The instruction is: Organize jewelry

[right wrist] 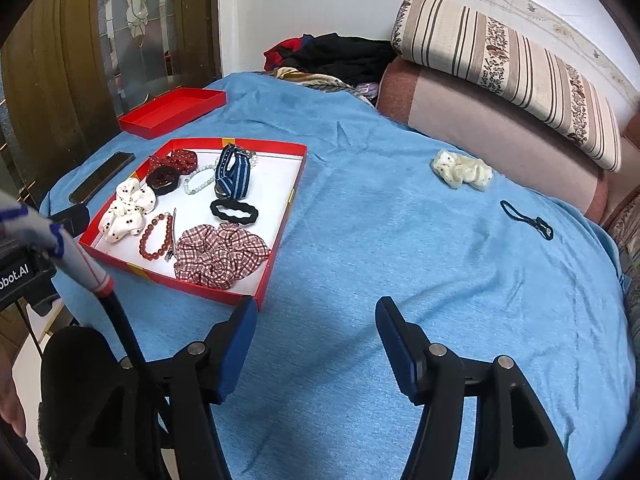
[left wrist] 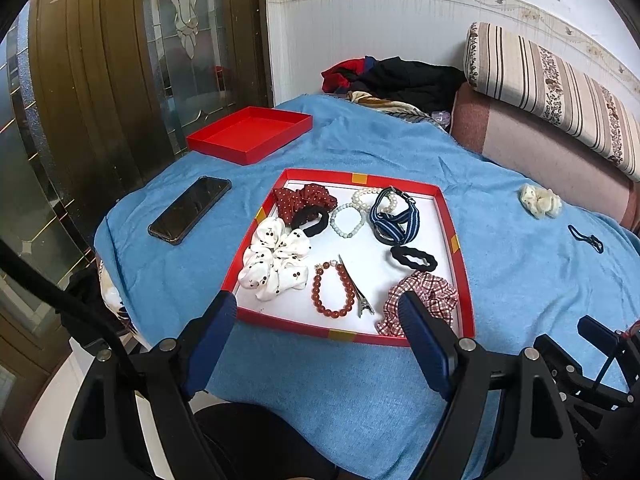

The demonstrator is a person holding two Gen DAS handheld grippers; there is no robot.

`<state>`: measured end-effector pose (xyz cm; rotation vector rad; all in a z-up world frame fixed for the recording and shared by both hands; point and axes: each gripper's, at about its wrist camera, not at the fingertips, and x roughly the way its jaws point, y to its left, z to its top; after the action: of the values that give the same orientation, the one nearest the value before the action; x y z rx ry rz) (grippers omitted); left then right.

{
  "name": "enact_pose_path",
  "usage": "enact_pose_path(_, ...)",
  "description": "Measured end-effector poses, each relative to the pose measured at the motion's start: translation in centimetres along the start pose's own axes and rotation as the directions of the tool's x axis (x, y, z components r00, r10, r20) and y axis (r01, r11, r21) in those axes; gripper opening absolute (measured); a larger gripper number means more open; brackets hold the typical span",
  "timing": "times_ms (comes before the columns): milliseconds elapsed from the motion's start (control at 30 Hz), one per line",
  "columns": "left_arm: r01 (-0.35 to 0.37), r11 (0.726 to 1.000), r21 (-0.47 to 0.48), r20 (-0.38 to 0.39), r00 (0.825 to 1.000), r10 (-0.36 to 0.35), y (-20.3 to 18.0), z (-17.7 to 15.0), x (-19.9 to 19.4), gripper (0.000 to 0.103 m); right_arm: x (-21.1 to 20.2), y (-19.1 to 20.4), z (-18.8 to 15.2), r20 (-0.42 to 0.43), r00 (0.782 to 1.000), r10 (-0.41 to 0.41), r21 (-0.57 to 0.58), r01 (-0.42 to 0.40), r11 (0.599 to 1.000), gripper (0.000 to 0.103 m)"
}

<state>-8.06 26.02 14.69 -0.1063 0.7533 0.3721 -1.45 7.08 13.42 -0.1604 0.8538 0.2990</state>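
Note:
A red-rimmed tray (left wrist: 458, 236) with a white floor sits on the blue cloth; it also shows in the right wrist view (right wrist: 298, 168). It holds scrunchies, bead bracelets, hair ties and a metal clip (left wrist: 356, 286). A cream scrunchie (left wrist: 540, 200) (right wrist: 462, 170) and a dark hair tie (left wrist: 586, 238) (right wrist: 526, 220) lie loose on the cloth to the right. My left gripper (left wrist: 320, 316) is open and empty, hovering at the tray's near edge. My right gripper (right wrist: 316, 320) is open and empty over bare cloth right of the tray.
A red box lid (left wrist: 250, 134) lies at the far left. A phone (left wrist: 190, 216) lies left of the tray. A pile of clothes (left wrist: 400, 80) and a striped cushion (left wrist: 560, 88) sit at the back. The cloth's left edge drops off near the door.

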Motion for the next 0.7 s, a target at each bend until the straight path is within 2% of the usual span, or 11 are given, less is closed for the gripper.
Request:
enact_pose_path(400,-0.017,0.999,-0.028,0.027,0.999,0.018,0.4,-0.1,-0.3,0.082,0.0,0.3,0.0,0.008,1.000,-0.002,-0.008,0.002,1.000,0.068)
enact_pose_path(700,-0.010,0.998,-0.062,0.084,0.996,0.015,1.0,0.1,-1.1,0.091,-0.2,0.6,0.0,0.023,1.000,-0.001,-0.019,0.001,1.000,0.069)
